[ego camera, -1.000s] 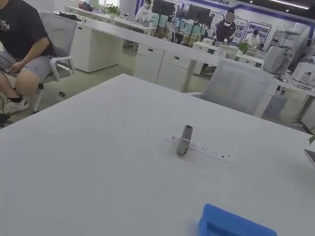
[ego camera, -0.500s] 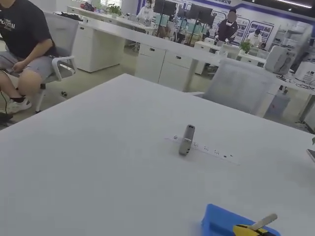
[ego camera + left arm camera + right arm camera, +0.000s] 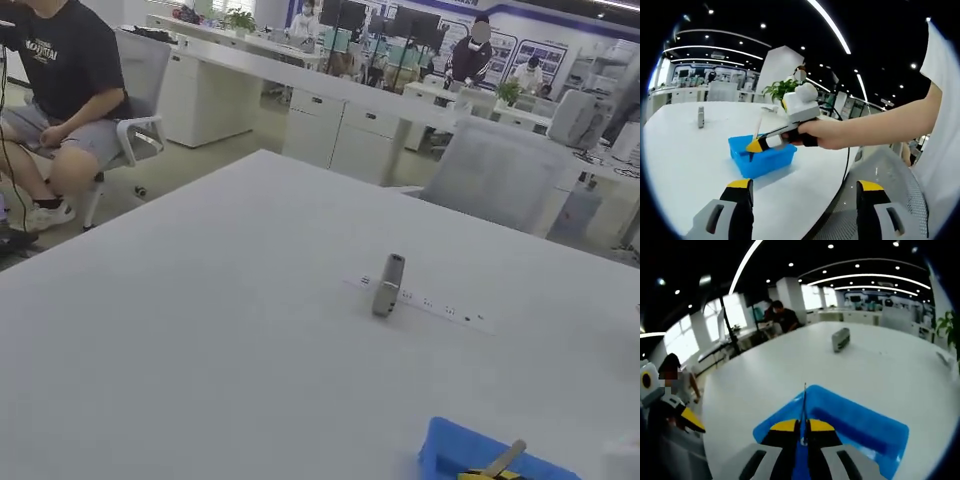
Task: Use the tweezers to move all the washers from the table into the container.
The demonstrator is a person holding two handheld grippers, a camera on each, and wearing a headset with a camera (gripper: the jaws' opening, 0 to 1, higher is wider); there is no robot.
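Container [image 3: 860,427] | blue, open-topped | tweezers [image 3: 803,405] above | right gripper [image 3: 803,432] clamping them

Left gripper [image 3: 804,192] has its jaws spread wide apart. Right gripper [image 3: 802,429] has its jaws nearly together, apparently pinching the thin tweezers [image 3: 803,402], which stick out forward, though the view is blurry. In the left gripper view a hand [image 3: 821,134] clasps the right one with its tips tilted down and the bare forearm [image 3: 890,117] stretched out.
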